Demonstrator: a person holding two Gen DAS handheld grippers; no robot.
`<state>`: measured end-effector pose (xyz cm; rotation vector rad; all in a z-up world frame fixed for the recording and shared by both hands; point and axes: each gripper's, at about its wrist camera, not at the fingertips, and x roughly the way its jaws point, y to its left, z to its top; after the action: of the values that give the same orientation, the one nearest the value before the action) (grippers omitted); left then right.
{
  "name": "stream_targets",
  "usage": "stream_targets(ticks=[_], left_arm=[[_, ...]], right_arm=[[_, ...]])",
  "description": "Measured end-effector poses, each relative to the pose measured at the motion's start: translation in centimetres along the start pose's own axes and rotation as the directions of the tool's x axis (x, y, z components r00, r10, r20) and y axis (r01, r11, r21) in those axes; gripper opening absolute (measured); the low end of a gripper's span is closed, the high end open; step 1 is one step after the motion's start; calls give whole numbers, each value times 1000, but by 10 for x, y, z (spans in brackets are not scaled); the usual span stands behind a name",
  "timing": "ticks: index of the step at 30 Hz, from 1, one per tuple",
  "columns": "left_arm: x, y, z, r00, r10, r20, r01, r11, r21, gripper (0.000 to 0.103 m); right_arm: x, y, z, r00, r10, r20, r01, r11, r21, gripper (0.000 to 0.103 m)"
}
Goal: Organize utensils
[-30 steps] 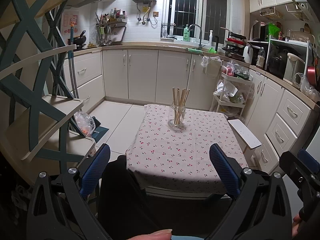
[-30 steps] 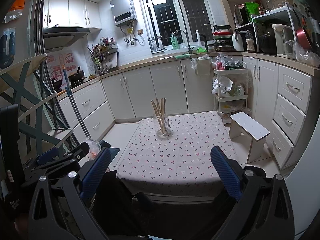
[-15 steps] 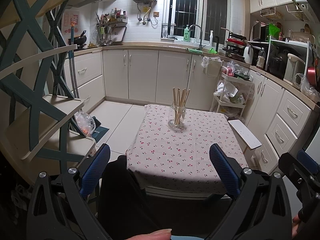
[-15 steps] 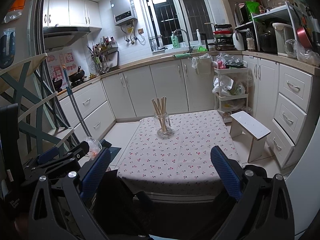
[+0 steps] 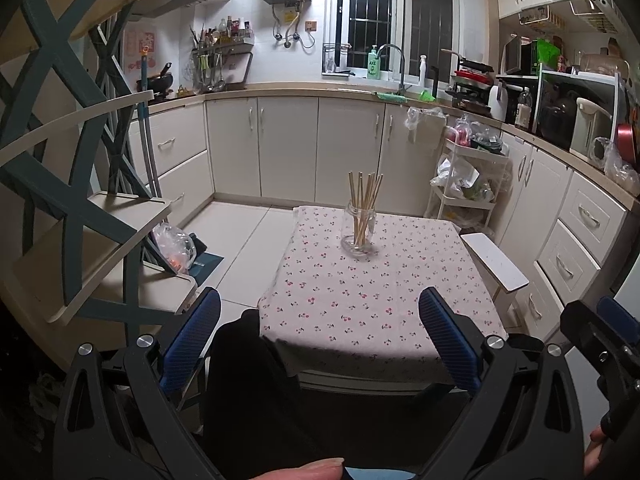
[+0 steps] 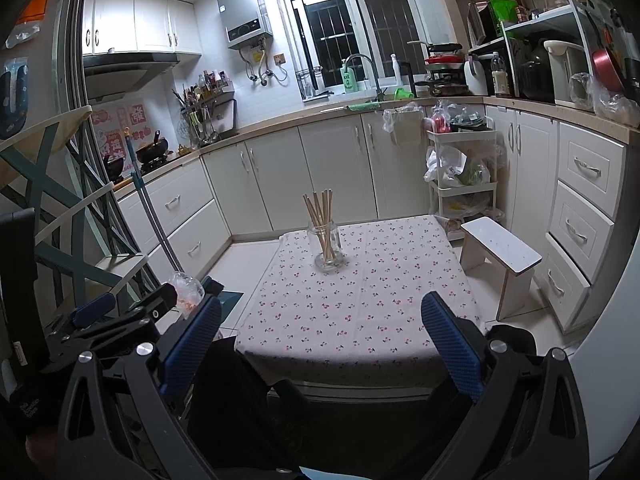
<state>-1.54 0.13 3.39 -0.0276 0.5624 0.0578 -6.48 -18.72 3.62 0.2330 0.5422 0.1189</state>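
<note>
A small table [image 5: 360,312] draped in a cherry-print cloth is standing in a white kitchen; a clear glass jar [image 5: 359,232] is sitting toward its far side, holding a bundle of wooden chopsticks [image 5: 364,200] upright. The left gripper [image 5: 320,336] is hovering at the near edge, jaws spread wide and gripping nothing; the right gripper [image 6: 320,340] is hovering likewise, released and empty; a white stool [image 6: 500,256] is standing just right of the table.
</note>
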Motion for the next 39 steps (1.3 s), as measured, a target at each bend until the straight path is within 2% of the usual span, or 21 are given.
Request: stream_targets(ticks=[5, 9, 14, 39], left_arm=[[3, -2, 0, 1000, -14, -18, 14, 1000, 20, 95], [3, 0, 1, 1000, 9, -13, -8, 1000, 29, 95], [-1, 3, 2, 1000, 8, 4, -8, 1000, 13, 95], [3, 5, 0, 1000, 15, -7, -15, 1000, 21, 95]], right_arm=[[0, 0, 0, 1000, 2, -2, -2, 1000, 0, 96], [0, -2, 1, 1000, 2, -3, -2, 1000, 2, 96], [0, 0, 0, 1000, 2, -3, -2, 1000, 2, 96], [0, 0, -1, 1000, 4, -9, -3, 1000, 5, 96]])
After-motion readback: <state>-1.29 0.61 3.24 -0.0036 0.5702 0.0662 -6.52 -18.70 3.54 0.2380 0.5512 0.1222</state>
